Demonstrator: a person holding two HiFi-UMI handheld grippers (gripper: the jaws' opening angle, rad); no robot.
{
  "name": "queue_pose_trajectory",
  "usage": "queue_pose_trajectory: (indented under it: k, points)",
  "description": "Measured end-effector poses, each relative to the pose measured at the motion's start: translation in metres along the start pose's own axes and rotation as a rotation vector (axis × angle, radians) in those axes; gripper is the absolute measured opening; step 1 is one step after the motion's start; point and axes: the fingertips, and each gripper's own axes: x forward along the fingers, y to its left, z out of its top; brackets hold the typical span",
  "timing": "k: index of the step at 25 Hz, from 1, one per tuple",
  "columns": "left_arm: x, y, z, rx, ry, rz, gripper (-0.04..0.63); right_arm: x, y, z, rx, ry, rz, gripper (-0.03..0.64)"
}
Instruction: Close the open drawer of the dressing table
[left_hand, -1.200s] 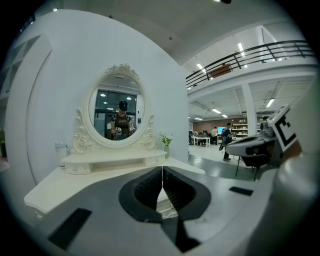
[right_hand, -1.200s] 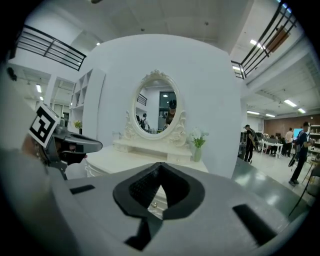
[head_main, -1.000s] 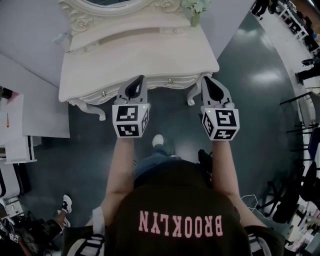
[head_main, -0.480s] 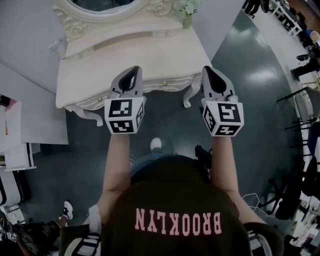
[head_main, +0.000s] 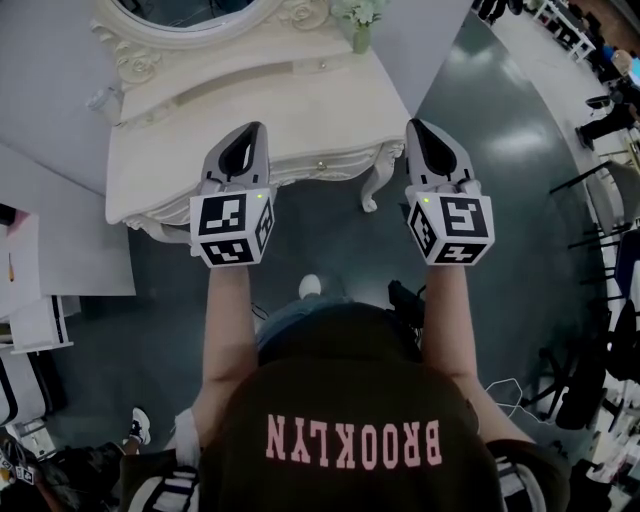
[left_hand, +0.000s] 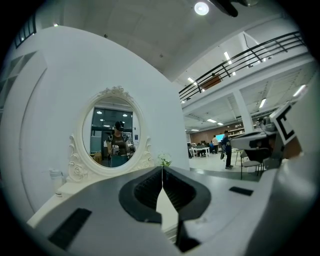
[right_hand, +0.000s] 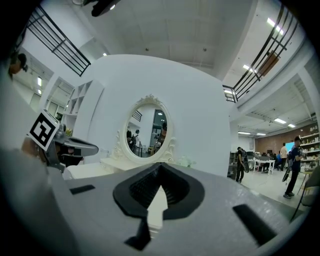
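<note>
The white dressing table (head_main: 330, 95) stands ahead of me, with an oval mirror (head_main: 185, 10) and a small plant (head_main: 360, 25) at its back. Its curved front (head_main: 320, 165) carries a small knob and looks flush under the tabletop. My left gripper (head_main: 258, 127) hovers over the table's front edge, shut and empty. The right gripper (head_main: 413, 123) is level with it by the table's right corner, also shut on nothing. In the left gripper view the left gripper's (left_hand: 161, 170) jaw tips meet before the mirror (left_hand: 112, 132). The right gripper (right_hand: 159, 165) shows the same in its own view.
A white curved wall (head_main: 60, 60) backs the table. A low white shelf unit (head_main: 30, 300) stands at the left. Dark chairs and gear (head_main: 590, 390) crowd the right side on the grey floor (head_main: 500, 130). My own foot (head_main: 312, 286) is below the table front.
Both grippers have risen together and now overlap the table's front edge in the head view; before, they were lower, in front of the drawer face. Both jaws stayed shut.
</note>
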Motion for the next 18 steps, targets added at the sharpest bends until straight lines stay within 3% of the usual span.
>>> queue_pose_trajectory:
  k: [18]
  points:
    - [-0.0087, -0.0029, 0.0092, 0.008, -0.037, -0.004, 0.008, -0.007, 0.0078, 0.0092, -0.002, -0.015, 0.034, -0.003]
